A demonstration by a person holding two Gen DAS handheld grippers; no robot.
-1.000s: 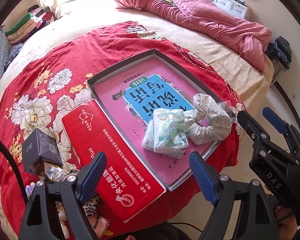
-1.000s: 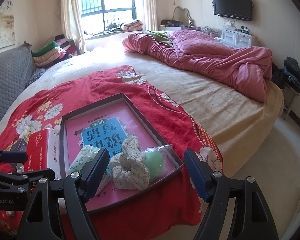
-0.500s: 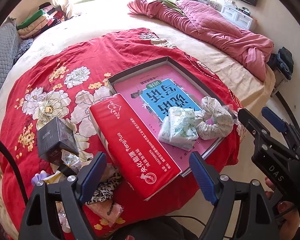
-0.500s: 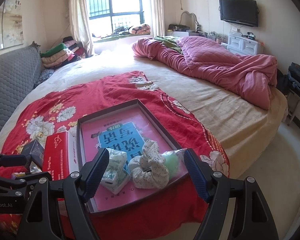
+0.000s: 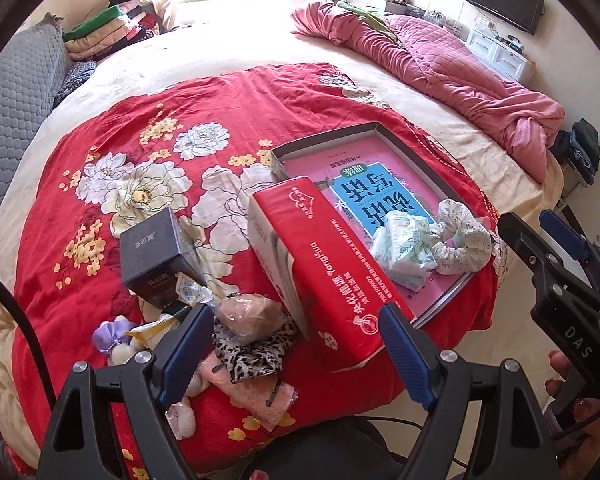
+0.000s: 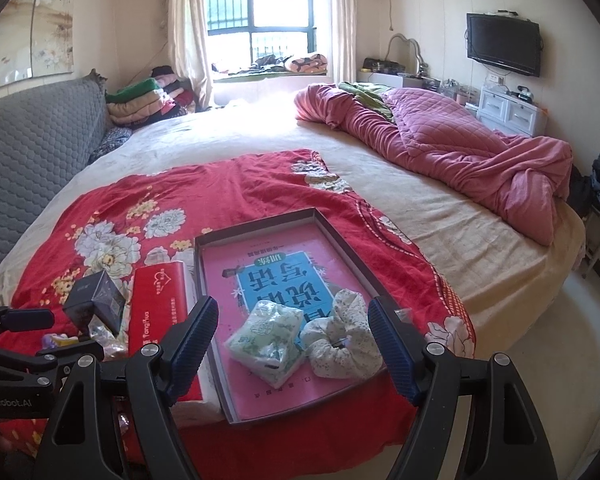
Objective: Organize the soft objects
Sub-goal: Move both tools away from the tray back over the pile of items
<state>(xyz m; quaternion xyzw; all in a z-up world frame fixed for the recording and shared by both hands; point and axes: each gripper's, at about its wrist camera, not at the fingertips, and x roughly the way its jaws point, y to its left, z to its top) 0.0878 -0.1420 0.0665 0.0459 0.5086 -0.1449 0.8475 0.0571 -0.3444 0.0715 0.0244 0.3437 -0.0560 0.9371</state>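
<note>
A shallow dark tray (image 5: 416, 152) (image 6: 340, 236) with a pink and blue printed bottom lies on the red floral cloth. Inside it sit a green-white tissue pack (image 5: 406, 250) (image 6: 266, 330) and a floral scrunchie (image 5: 462, 240) (image 6: 342, 340). Left of the tray rests a red tissue box (image 5: 332, 264) (image 6: 158, 304). By the cloth's near edge lies a pile: a leopard scrunchie (image 5: 256, 348), a bagged beige item (image 5: 248, 314), a pink cloth (image 5: 260, 394) and a purple plush (image 5: 108, 334). My left gripper (image 5: 290, 350) hangs open above that pile. My right gripper (image 6: 292, 338) hangs open above the tray's near end, empty.
A dark box (image 5: 154, 252) (image 6: 96, 304) stands left of the red box. A rumpled pink quilt (image 6: 460, 148) covers the bed's far right. A grey padded headboard (image 6: 28, 152) and folded clothes (image 6: 144, 100) are at left. Bare floor (image 6: 560, 360) lies right of the bed.
Both grippers have drawn back and to the left, rising a little. The pile of soft items near the cloth's edge has come into the left wrist view. Both stay open.
</note>
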